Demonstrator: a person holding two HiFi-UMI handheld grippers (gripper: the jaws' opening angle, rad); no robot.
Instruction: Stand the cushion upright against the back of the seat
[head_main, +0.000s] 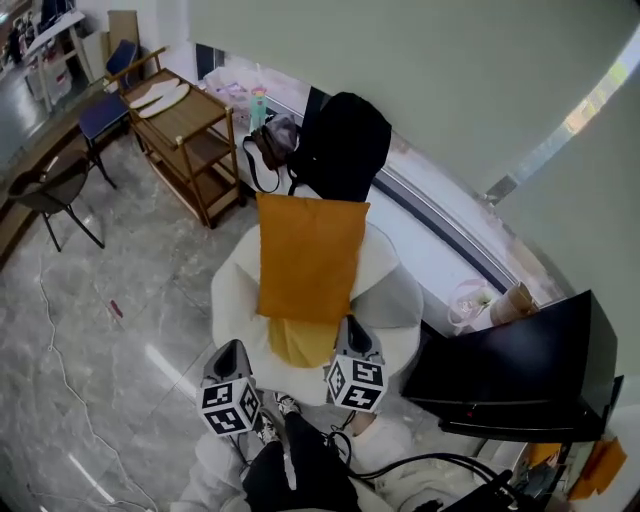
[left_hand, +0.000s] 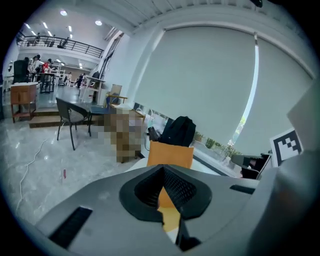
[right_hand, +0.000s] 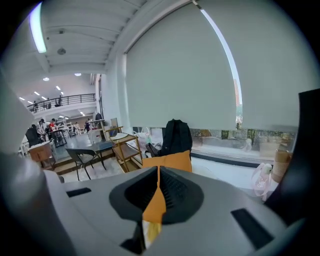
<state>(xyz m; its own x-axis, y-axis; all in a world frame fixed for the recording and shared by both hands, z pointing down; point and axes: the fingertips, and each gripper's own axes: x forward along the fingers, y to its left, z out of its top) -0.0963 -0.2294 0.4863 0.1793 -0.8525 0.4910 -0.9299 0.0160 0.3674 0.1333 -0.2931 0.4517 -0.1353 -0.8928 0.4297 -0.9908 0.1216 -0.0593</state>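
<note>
1. The orange cushion (head_main: 308, 258) stands on its lower edge in the white armchair (head_main: 392, 300). Its broad face leans on the back of the seat and its top edge reaches about the back's rim. It looks close to upright, tipped slightly rearward.
2. A yellow cushion (head_main: 300, 342) lies flat on the seat under the orange one's lower edge and pokes out toward the front.
3. The left gripper (head_main: 231, 350) hangs in front of the chair, apart from both cushions. In the left gripper view its jaws are closed together at the tips with nothing between them, and the orange cushion (left_hand: 170, 154) shows well beyond them.
4. The right gripper (head_main: 350, 326) sits just beside the front corner of the yellow cushion; whether it touches cannot be told. In the right gripper view its jaws are pressed together and empty, and the thin slit between them shows only the orange cushion (right_hand: 167, 161) farther off.
5. A black backpack (head_main: 345, 145) sits behind the chair by the window; it plays no part here.
6. As a judgement, the placing looks done: neither tool holds the orange cushion, which stands by itself against the back.
7. What may be left is small: a check that it does not slump forward over the yellow cushion, then drawing both grippers clear
</note>
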